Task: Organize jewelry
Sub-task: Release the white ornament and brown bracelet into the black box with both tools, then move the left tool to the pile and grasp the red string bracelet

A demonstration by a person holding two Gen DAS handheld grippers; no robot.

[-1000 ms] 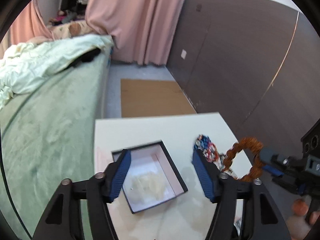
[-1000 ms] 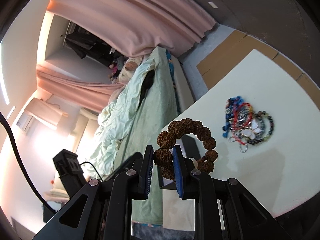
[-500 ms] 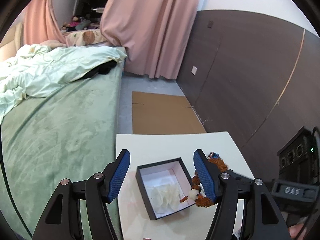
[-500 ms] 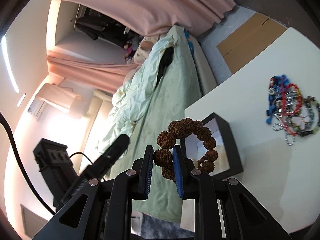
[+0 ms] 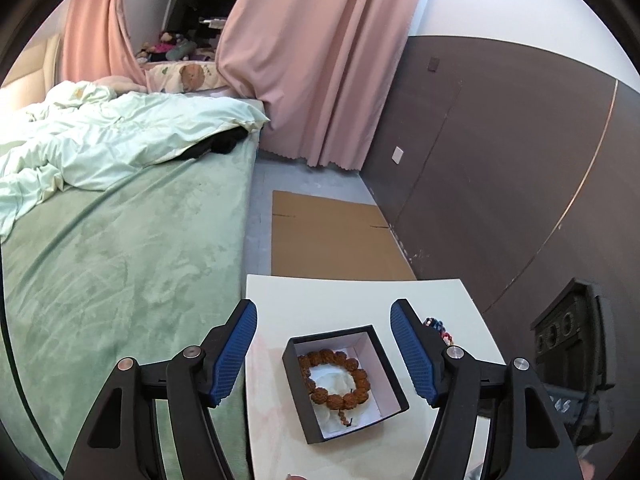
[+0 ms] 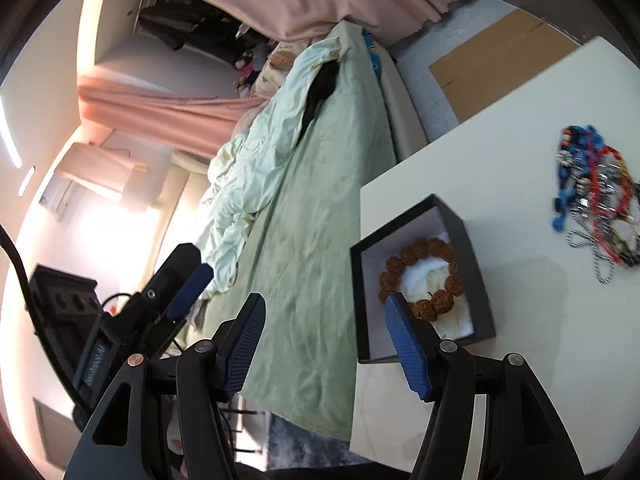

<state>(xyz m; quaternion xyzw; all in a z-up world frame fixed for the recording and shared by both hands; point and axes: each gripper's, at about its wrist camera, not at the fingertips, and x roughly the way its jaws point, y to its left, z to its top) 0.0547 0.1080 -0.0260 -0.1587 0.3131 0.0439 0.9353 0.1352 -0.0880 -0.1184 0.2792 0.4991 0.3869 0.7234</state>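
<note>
A brown knobbly bead bracelet (image 5: 335, 379) lies on white padding inside an open black box (image 5: 298, 385) on the white table (image 5: 352, 300). It also shows in the right wrist view (image 6: 420, 276), inside the same box (image 6: 468, 240). A pile of coloured bracelets and chains (image 6: 596, 200) lies on the table beyond the box; only its edge shows in the left wrist view (image 5: 436, 326). My left gripper (image 5: 324, 354) is open and empty above the box. My right gripper (image 6: 324, 344) is open and empty, over the box's near edge.
The table (image 6: 500, 120) stands against a green bed (image 5: 120, 260) with a pale duvet. Flat cardboard (image 5: 332, 236) lies on the floor beyond the table. A dark panelled wall (image 5: 500, 160) runs along the right, pink curtains (image 5: 320, 60) hang behind.
My right gripper carried the brown bracelet over the box, opened and let it go; the bracelet now lies in the box. The left gripper rose and drew back, staying open.
</note>
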